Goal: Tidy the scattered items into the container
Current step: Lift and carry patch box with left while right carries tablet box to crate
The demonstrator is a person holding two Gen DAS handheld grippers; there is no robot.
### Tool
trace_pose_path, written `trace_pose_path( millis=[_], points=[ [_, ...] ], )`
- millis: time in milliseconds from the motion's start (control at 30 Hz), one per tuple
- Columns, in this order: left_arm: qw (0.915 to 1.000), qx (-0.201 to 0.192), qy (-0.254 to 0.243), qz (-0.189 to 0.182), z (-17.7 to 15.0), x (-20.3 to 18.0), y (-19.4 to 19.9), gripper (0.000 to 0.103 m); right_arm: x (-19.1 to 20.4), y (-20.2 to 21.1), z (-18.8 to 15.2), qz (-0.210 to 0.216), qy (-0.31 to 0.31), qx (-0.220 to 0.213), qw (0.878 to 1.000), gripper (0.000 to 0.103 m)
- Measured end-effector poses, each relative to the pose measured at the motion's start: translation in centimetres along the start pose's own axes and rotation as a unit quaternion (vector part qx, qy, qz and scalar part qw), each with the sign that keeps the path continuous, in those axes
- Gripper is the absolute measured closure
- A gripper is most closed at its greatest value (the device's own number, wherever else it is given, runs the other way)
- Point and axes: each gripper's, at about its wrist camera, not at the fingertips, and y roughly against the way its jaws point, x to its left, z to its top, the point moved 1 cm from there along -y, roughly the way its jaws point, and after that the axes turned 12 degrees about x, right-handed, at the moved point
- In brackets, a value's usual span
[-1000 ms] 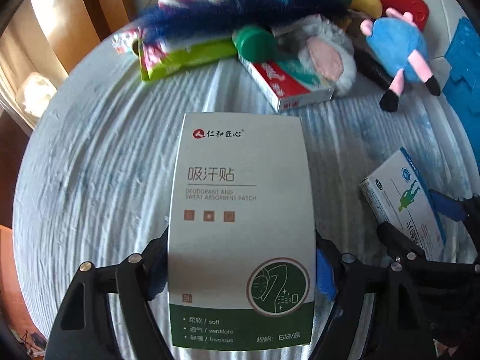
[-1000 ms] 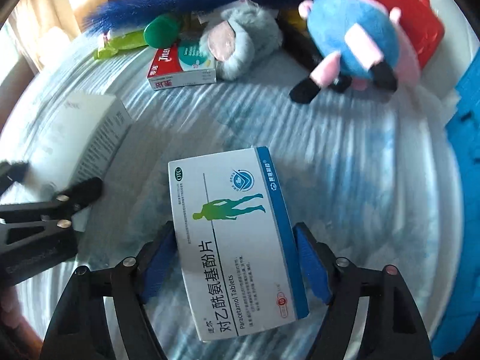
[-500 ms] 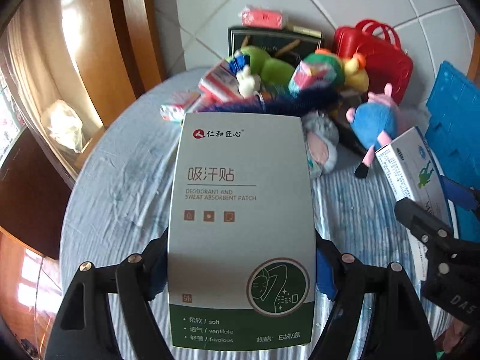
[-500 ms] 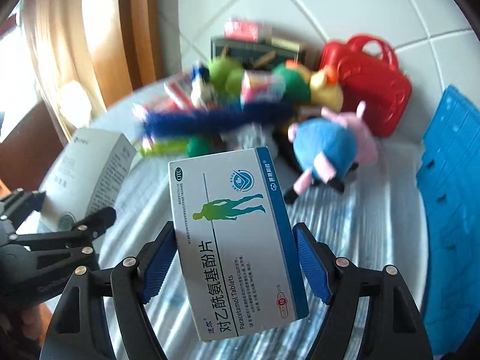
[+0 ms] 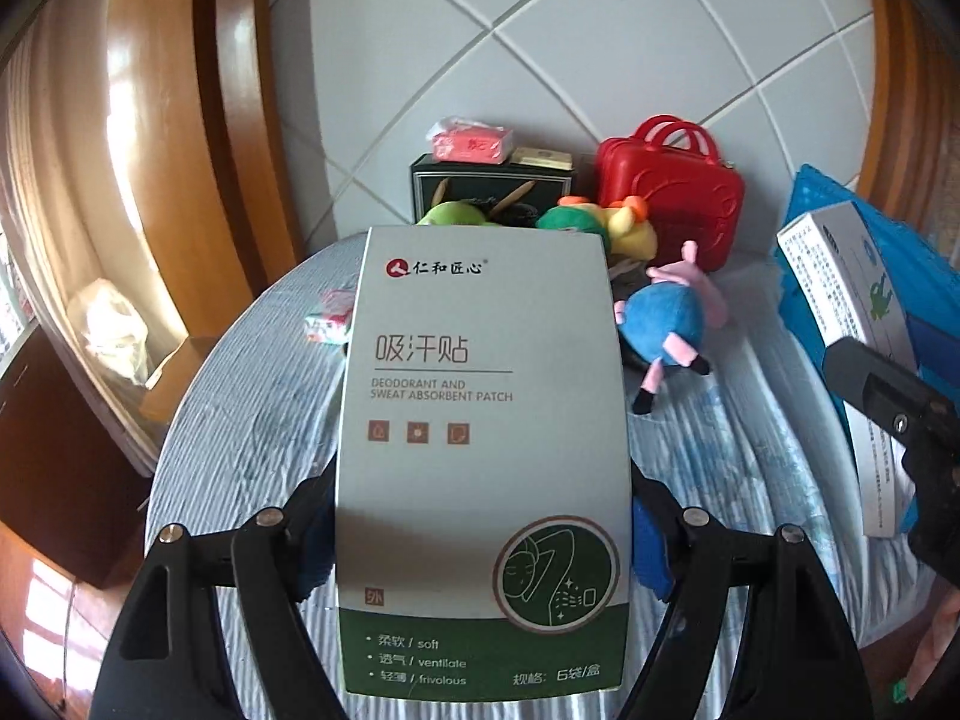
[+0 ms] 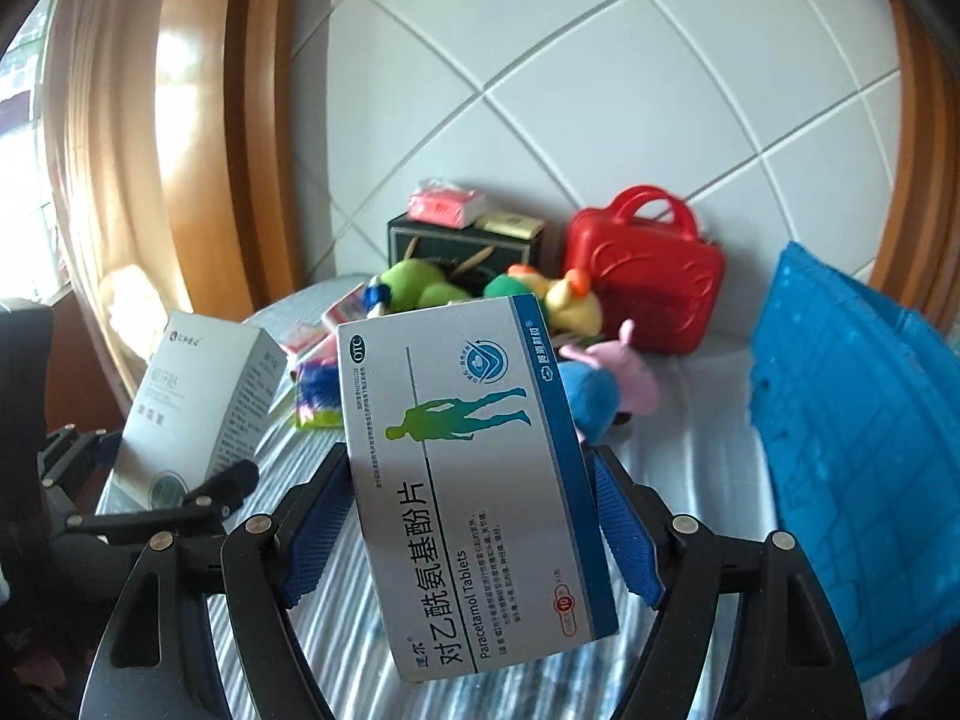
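Note:
My left gripper [image 5: 480, 528] is shut on a grey and green sweat patch box [image 5: 480, 420] and holds it upright above the round table [image 5: 252, 420]. My right gripper [image 6: 468, 534] is shut on a white and blue paracetamol box [image 6: 468, 480], also lifted. Each held box shows in the other wrist view, the patch box [image 6: 198, 408] at the left and the paracetamol box [image 5: 852, 324] at the right. A blue plastic crate [image 6: 858, 432] stands at the right edge of the table.
Plush toys [image 6: 594, 390], small packets [image 6: 312, 396], a dark box [image 6: 462, 246] and a red toy case [image 6: 648, 276] crowd the far side of the table against a tiled wall. A wooden frame [image 5: 198, 138] and curtain stand at the left.
Both grippers have risen and tilted up from the tabletop with their boxes. The view now takes in the wall and the whole pile at the back.

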Motion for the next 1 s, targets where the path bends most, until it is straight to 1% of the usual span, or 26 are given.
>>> trace_pose_path(
  millis=[267, 400, 533, 733, 867, 1000],
  points=[
    [0.9992, -0.003, -0.03, -0.025, 0.0, -4.6, 1.3, 0.026, -3.8, 3.0, -1.1, -0.043, -0.031, -0.004, 0.999, 0.026],
    [0.9986, -0.006, -0.041, -0.033, -0.4, -7.8, 2.2, 0.026, -6.3, 4.2, -2.2, -0.058, -0.035, -0.002, 0.998, 0.026],
    [0.9987, -0.011, -0.039, -0.032, -1.0, -11.7, 3.1, 0.026, -9.4, 5.2, -3.4, -0.064, -0.03, -0.001, 0.998, 0.026],
    [0.9996, -0.008, -0.021, -0.019, -2.8, -17.1, 5.0, 0.026, -14.0, 6.8, -5.3, -0.048, -0.012, -0.002, 0.999, 0.026],
    [0.9998, -0.019, -0.004, -0.003, -4.0, -20.1, 6.7, 0.026, -16.7, 8.5, -6.3, -0.027, 0.011, -0.02, 0.999, 0.026],
    [0.9997, -0.024, -0.003, 0.008, -4.4, -22.2, 8.1, 0.026, -18.6, 10.0, -6.6, -0.008, 0.019, -0.036, 0.999, 0.026]
  ],
)
